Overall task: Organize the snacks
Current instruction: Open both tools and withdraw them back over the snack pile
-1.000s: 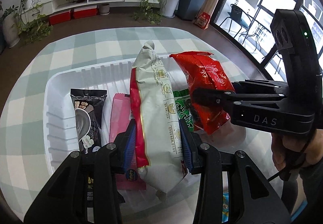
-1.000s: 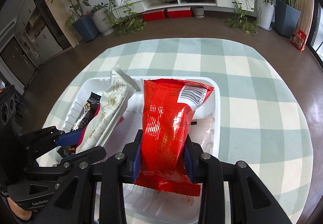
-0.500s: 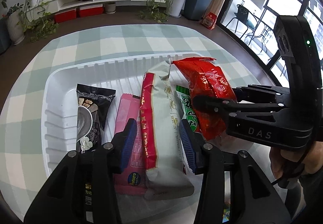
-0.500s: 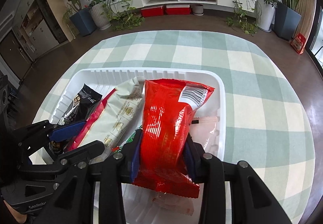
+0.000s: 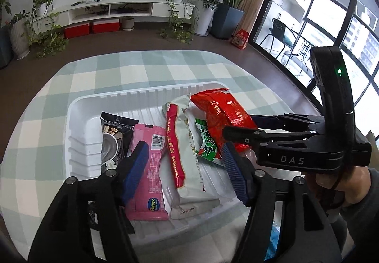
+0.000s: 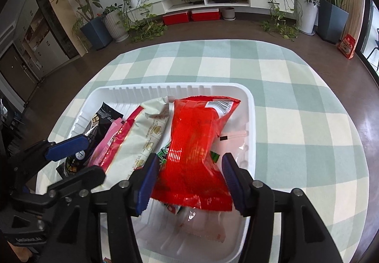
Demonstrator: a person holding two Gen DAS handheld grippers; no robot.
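White tray (image 5: 83,144) of snacks, left gripper (image 5: 184,168) just opening — spread around cream packet (image 5: 189,161), right gripper (image 6: 189,177) likewise spread, red bag (image 6: 194,144) loose between.

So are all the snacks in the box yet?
Nearly. The black packet, pink packet, long white-and-red packet, green packet and shiny red bag all lie in the white plastic tray. Both grippers, left and right, have just been opening, releasing them. No loose snacks are clearly visible.

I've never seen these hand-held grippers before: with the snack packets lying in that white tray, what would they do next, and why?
Probably lift both grippers away. The left gripper and right gripper have just been opening; the white packet and red bag lie released in the tray.
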